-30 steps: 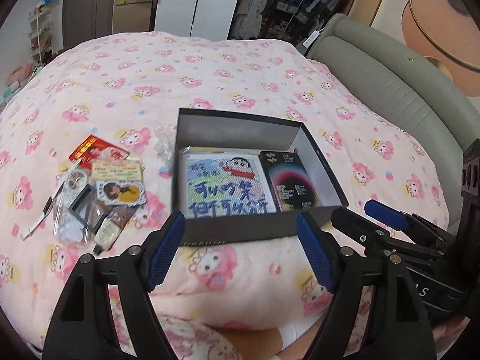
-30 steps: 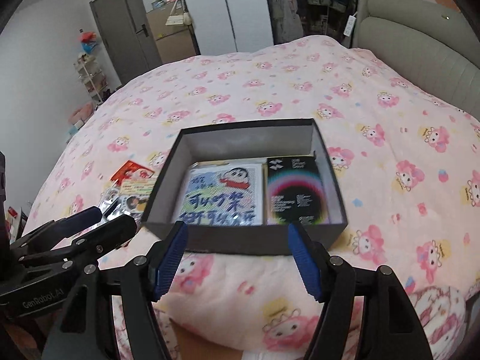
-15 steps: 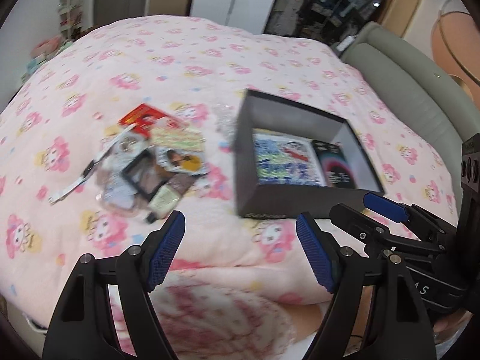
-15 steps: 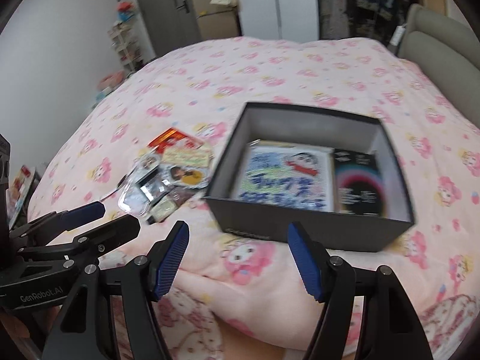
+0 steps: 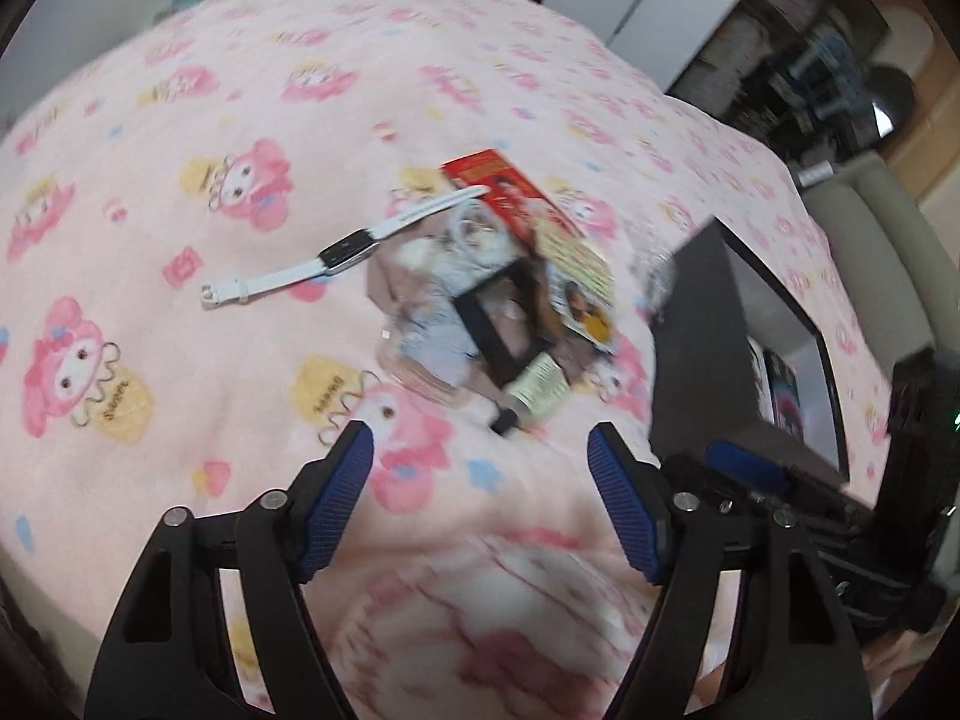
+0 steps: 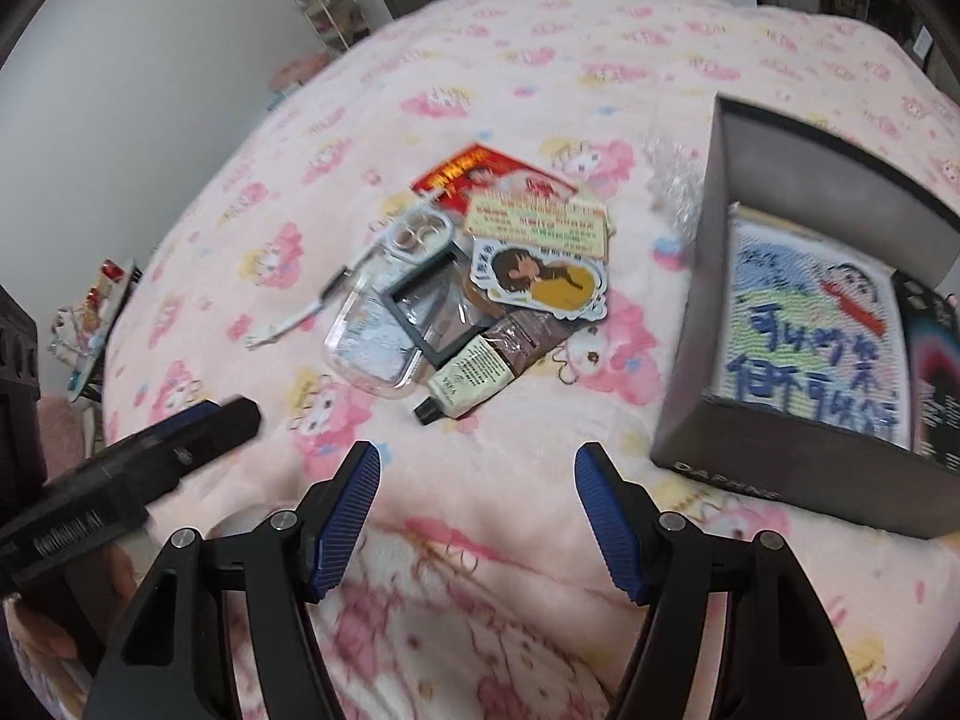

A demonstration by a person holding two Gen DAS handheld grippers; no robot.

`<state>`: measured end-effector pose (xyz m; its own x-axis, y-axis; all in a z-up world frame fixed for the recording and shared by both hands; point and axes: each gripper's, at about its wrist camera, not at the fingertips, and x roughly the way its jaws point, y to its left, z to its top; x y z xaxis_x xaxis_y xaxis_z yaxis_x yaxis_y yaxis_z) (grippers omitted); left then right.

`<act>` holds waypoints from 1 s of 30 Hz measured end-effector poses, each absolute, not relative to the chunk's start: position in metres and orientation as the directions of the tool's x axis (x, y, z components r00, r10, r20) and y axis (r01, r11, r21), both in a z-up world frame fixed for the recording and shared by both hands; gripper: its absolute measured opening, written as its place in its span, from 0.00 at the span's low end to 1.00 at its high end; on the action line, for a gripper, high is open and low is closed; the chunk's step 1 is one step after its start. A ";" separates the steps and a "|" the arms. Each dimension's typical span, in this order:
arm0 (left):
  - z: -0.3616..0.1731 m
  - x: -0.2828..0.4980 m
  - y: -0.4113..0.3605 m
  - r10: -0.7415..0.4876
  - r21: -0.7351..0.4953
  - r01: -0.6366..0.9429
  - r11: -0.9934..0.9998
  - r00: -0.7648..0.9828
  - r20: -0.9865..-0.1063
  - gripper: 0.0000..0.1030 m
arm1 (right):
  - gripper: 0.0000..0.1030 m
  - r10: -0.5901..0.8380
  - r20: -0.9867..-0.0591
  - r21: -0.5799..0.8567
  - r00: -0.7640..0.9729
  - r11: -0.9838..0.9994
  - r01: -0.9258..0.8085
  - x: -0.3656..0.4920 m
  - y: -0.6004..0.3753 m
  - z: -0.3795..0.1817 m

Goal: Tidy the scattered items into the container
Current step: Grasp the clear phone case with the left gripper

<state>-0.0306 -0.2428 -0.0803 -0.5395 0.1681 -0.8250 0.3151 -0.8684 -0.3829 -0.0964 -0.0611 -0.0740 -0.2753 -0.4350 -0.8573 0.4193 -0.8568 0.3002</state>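
Right wrist view: a heap of small items lies on a bed's pink cartoon-print quilt, just left of the dark cardboard box meant to receive them. The right tongs hang wide and empty over bare quilt on the near side of the box's left wall, pointed toward the heap. The left tongs, seen from their own camera, are closing with nothing between them, also short of the heap.

Nearest the box lie a small cream tube with a black cap and a brown foil sachet; farther from the box sit a clear plastic case, a cut-out sticker, printed cards and a white watch stretched out flat, well apart from the box.

All look light. The tube appears firm enough to pinch across its body. The cards and sticker lie flat on soft bedding and would likely slip or bend, so an edge is probably the better hold. The watch's strap looks floppy; its stiff dark face seems the surer hold.
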 end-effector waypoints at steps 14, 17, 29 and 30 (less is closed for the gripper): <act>-0.175 -0.110 -0.305 0.335 -0.505 0.383 -0.774 -0.430 -0.839 0.63 | 0.59 -0.462 -0.883 0.375 -0.084 -0.800 0.469 -0.146 -0.129 -0.137; -0.174 -0.114 -0.303 0.330 -0.492 0.391 -0.778 -0.412 -0.850 0.46 | 0.59 -0.461 -0.884 0.380 -0.079 -0.806 0.454 -0.146 -0.128 -0.142; -0.136 -0.078 -0.256 0.519 -0.659 0.349 -0.666 -0.418 -0.746 0.11 | 0.59 -0.530 -0.846 0.463 -0.060 -0.786 0.410 -0.127 -0.092 -0.130; -0.131 -0.076 -0.251 0.514 -0.661 0.346 -0.666 -0.429 -0.743 0.11 | 0.59 -0.524 -0.849 0.459 -0.068 -0.795 0.397 -0.124 -0.085 -0.128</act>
